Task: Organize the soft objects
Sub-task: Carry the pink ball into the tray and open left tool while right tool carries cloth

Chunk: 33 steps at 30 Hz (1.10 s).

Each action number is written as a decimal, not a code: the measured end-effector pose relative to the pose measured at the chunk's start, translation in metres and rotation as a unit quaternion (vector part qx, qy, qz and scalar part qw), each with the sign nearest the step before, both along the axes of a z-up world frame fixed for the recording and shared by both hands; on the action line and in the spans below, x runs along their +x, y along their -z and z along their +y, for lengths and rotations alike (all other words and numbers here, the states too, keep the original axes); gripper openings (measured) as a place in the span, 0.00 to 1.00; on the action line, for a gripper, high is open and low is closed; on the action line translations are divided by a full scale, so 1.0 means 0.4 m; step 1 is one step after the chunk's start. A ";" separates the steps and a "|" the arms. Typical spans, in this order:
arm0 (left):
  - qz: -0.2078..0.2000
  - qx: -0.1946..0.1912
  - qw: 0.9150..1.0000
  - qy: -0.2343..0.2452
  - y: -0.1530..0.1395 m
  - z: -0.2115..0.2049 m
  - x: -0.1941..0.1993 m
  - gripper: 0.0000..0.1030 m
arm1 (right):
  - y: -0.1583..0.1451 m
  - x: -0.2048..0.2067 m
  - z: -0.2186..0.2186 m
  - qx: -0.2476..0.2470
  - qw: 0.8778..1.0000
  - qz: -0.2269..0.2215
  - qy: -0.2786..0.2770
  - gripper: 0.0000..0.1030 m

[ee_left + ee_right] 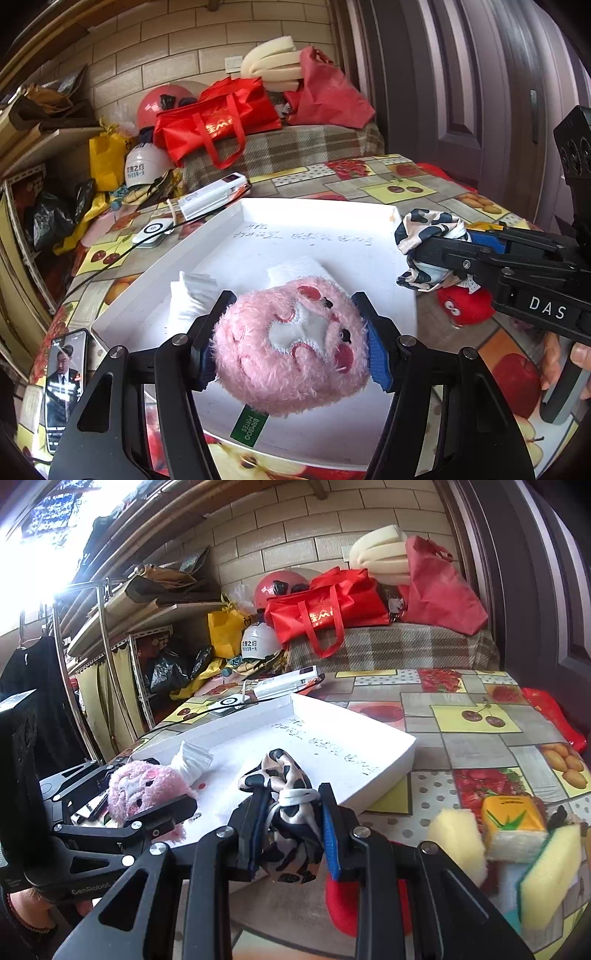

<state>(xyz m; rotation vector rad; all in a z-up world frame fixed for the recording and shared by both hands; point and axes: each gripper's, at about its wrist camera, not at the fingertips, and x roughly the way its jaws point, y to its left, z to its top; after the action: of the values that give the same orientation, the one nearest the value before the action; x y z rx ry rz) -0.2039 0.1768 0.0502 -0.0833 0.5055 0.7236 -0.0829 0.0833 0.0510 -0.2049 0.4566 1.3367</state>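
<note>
While both items are carried over the white tray (380, 218), the pink plush toy (291, 347) is clamped by the left gripper (291, 343) and the spotted cloth (291, 830) by the right gripper (291, 834); lowering and release are judged next.

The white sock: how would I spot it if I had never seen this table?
Start at the big white tray in the middle of the fruit-patterned table. Inside it, by its left wall, lies the white sock, just behind the pink plush toy. It is the only plain white, ribbed, crumpled thing among the soft items.
</note>
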 end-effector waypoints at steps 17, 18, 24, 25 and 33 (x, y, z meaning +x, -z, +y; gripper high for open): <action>0.021 0.012 0.999 -0.037 0.009 0.082 0.011 0.62 | 0.018 0.054 0.135 -0.026 0.998 0.050 0.039 0.26; 0.021 0.013 0.999 -0.041 0.009 0.091 0.011 0.62 | 0.018 0.053 0.144 -0.027 0.998 0.047 0.041 0.26; 0.001 0.005 0.998 -0.067 0.004 0.146 -0.008 0.62 | 0.015 0.053 0.199 -0.034 0.998 0.032 0.052 0.28; -0.001 0.001 0.998 -0.069 0.003 0.153 -0.010 0.63 | 0.015 0.053 0.207 -0.035 0.998 0.030 0.053 0.28; 0.003 -0.053 0.995 -0.088 0.016 0.213 -0.014 0.88 | 0.004 0.042 0.203 -0.028 0.997 0.006 0.073 0.86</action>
<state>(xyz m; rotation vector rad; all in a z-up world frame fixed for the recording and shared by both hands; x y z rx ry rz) -0.2094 0.2621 0.0436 -0.2270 0.5471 0.8687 -0.0661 0.1645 0.0493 -0.2055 0.5111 1.1830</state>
